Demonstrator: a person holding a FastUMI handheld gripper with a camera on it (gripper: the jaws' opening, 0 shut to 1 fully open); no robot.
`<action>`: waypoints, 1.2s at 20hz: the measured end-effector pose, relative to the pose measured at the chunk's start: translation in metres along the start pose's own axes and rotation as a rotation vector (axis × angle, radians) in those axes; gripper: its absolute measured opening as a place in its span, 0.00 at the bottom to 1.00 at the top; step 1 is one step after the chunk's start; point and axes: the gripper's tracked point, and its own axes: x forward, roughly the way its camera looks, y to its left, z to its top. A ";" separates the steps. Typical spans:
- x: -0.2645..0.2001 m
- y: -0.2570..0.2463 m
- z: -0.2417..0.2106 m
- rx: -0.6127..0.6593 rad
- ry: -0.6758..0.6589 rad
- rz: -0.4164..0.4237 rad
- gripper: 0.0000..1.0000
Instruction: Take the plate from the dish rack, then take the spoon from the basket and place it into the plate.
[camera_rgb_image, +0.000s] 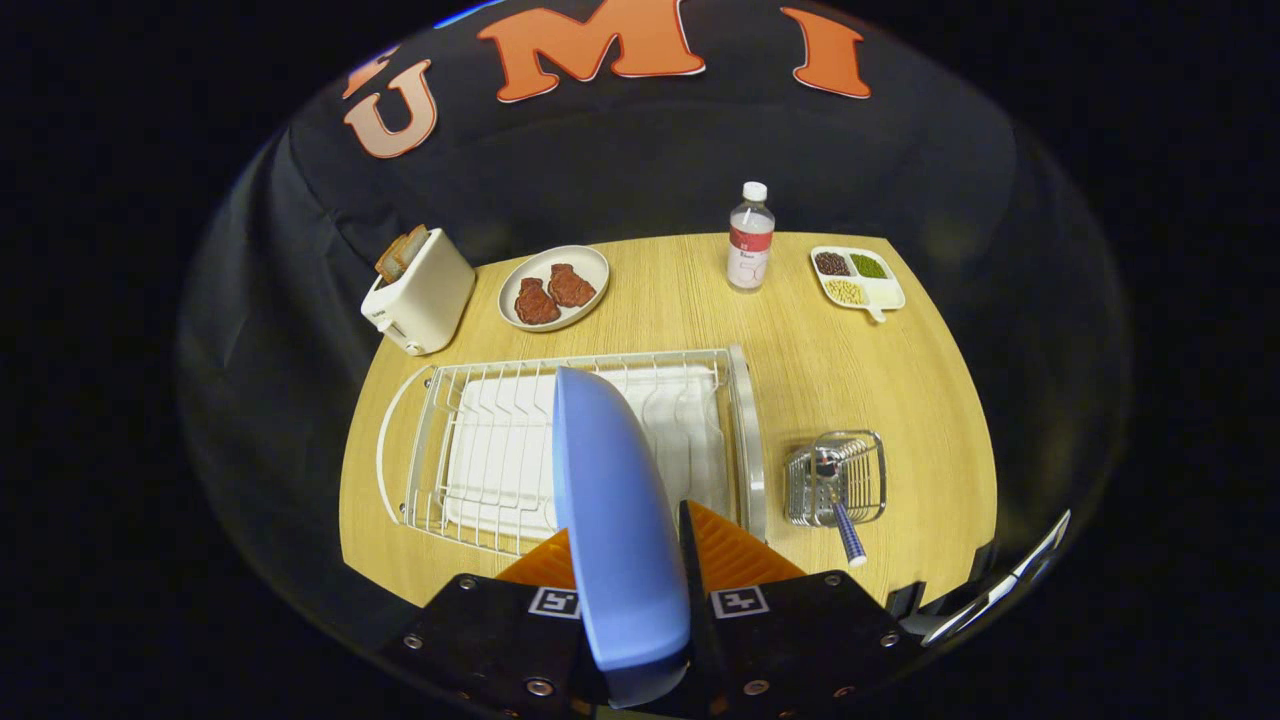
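A light blue plate stands on edge between my two fingers, and my gripper is shut on it. The plate is lifted above the white wire dish rack, which lies just beyond the fingers on the wooden table. To the right of the rack sits a small metal wire basket. A spoon rests in it, its bowl inside and its blue patterned handle sticking out toward me.
Beyond the rack stand a white toaster with bread, a plate of brown cookies, a water bottle and a divided snack tray. Bare table lies between rack, basket and tray.
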 end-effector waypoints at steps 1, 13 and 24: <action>-0.004 -0.004 -0.012 0.001 0.012 0.011 0.31; 0.008 -0.023 -0.134 0.138 0.162 0.231 0.31; 0.063 -0.018 -0.183 0.124 0.238 0.299 0.31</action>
